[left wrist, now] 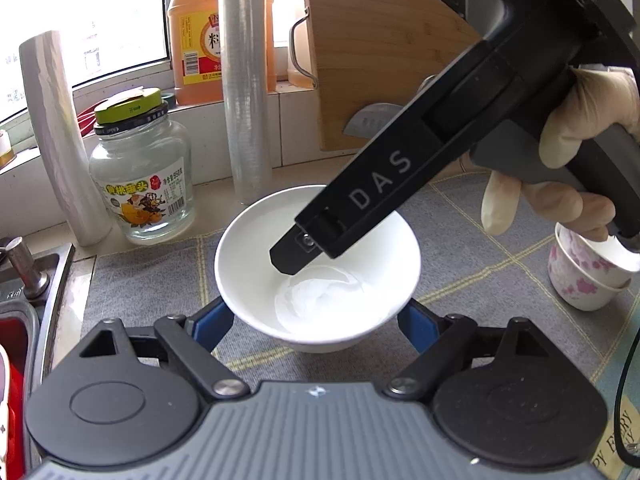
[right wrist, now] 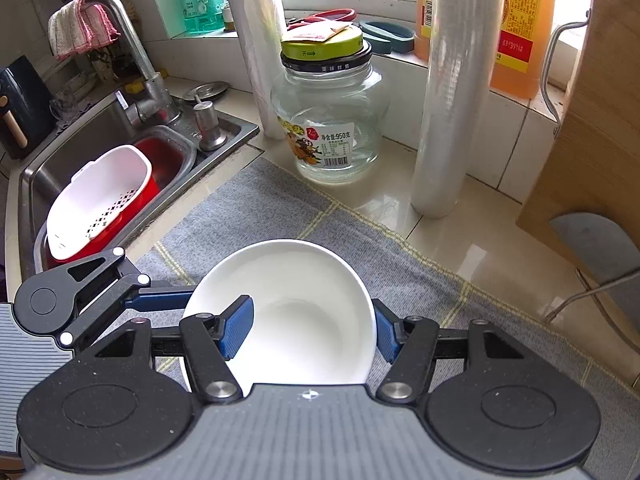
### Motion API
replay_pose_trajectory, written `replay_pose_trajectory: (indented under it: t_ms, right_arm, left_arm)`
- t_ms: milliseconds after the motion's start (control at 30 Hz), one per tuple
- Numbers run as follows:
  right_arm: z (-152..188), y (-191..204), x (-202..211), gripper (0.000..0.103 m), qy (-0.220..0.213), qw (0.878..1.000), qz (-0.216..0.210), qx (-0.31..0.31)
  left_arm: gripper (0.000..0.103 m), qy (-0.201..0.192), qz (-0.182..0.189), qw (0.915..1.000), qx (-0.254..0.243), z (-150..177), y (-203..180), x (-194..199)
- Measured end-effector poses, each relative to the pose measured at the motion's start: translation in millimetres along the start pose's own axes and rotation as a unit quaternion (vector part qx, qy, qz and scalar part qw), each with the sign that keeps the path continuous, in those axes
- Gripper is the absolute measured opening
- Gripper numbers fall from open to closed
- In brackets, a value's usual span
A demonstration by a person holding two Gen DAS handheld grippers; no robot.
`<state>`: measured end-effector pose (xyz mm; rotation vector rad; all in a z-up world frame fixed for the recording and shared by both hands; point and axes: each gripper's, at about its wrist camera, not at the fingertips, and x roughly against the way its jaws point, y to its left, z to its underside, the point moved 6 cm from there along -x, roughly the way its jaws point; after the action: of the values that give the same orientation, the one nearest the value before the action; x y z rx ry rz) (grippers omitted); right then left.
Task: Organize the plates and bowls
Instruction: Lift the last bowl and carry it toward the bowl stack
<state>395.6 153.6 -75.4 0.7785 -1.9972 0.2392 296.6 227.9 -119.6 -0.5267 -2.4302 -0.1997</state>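
One white bowl [left wrist: 318,264] upright on the grey checked mat [left wrist: 140,280], near the glass jar [left wrist: 142,184]. Flanked low down by the left gripper [left wrist: 316,320], blue pads [left wrist: 216,320] spread wide on either side of its base (contact impossible to tell). Straddled at the rim by the right gripper [right wrist: 310,332]: one pad [right wrist: 236,328] inside the bowl, the other just outside, set wide, clamping nothing. Off to the right on the mat, a floral cup [left wrist: 580,276].
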Motion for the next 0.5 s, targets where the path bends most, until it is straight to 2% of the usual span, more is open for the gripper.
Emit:
replay_pose_trajectory:
  t_ms: [500]
  right_arm:
    - [56,21,47,0.068,-0.009,1.000,-0.002,-0.020]
  left_arm:
    - [0.088,0.021,0.021,0.9986,-0.044,18,-49,44]
